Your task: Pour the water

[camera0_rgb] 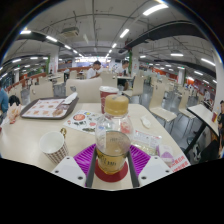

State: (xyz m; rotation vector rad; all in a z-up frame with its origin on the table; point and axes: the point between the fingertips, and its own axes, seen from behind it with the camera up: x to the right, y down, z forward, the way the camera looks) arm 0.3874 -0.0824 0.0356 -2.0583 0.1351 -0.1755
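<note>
A clear plastic bottle [113, 135] with a yellow cap and pale yellowish liquid stands upright between my fingers, its red base at their tips. My gripper [112, 168] is shut on the bottle, both purple pads [84, 157] pressing its lower body. A white paper cup [54, 148] stands on the round table [30, 140], just left of my left finger. Behind the bottle a red-banded cup [107, 96] is partly hidden.
A tray [48, 108] lies at the table's far left with a chair [88, 88] behind it. Printed leaflets [84, 120] and a clear plastic wrapper [150, 128] lie on the table. More tables, chairs and people fill the hall beyond.
</note>
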